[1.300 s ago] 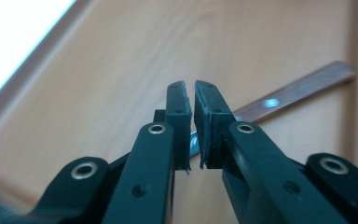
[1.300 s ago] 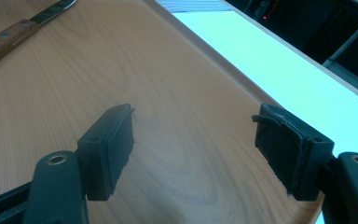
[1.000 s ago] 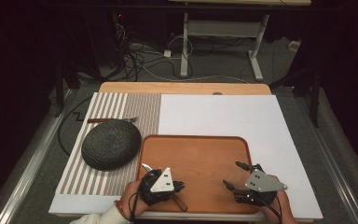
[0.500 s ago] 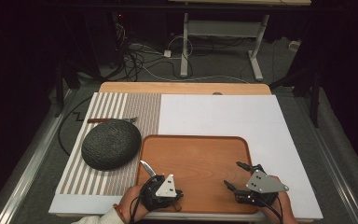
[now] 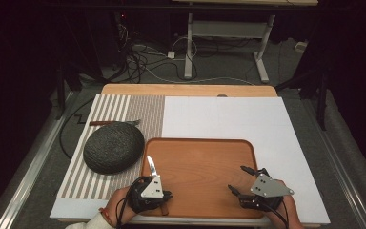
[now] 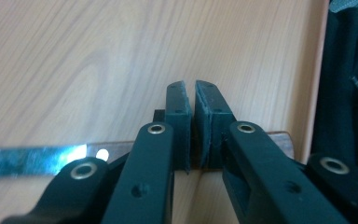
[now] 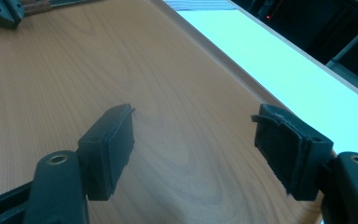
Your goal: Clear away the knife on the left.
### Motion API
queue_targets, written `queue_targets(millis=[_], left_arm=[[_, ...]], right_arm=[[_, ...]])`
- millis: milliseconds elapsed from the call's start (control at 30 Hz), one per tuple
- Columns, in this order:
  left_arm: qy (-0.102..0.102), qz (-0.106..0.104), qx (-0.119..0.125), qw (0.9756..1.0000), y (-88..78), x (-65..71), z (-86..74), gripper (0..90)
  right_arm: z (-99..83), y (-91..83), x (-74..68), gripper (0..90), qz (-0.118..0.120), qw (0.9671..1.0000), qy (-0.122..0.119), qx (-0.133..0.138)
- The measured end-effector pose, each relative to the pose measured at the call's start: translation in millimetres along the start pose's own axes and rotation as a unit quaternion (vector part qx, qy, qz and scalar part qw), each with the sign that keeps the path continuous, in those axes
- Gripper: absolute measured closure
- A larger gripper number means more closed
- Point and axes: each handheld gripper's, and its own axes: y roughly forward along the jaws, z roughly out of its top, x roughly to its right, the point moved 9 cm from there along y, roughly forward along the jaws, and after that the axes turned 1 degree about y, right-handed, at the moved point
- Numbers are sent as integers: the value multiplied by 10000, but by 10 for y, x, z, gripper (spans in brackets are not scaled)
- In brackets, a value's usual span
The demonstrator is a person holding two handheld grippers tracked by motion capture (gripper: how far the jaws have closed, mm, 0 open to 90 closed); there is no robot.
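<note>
Left gripper (image 6: 189,93) clamps knife (image 6: 32,159) handle | right gripper (image 7: 193,140) wide, empty | knife light, stiff, sharp; grip handle, not blade

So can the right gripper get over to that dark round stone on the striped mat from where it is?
Probably, though awkwardly. The right gripper is open and holds nothing, but the stone lies across the tray, and the left gripper, shut on a knife, sits nearer to it.
</note>
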Motion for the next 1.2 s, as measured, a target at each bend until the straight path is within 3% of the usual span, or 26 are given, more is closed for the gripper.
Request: queue_targets(millis=[333,533,900,1200], left_arm=[[-125,122,-10,9998,-141,-136,-195,806],[-185,206,20,9996,-164,-185,-234,806],[-301,841,-88,9960,-145,-366,-219,789],[-460,865,0,9952,-183,-446,-286,788]], right_arm=[[-2,10,-9,287,21,10000,-11,-15],[2,5,10,285,-36,10000,16,13],[-1,12,-5,286,-4,10000,-6,-9],[-3,10,1,285,-5,10000,-1,-4]])
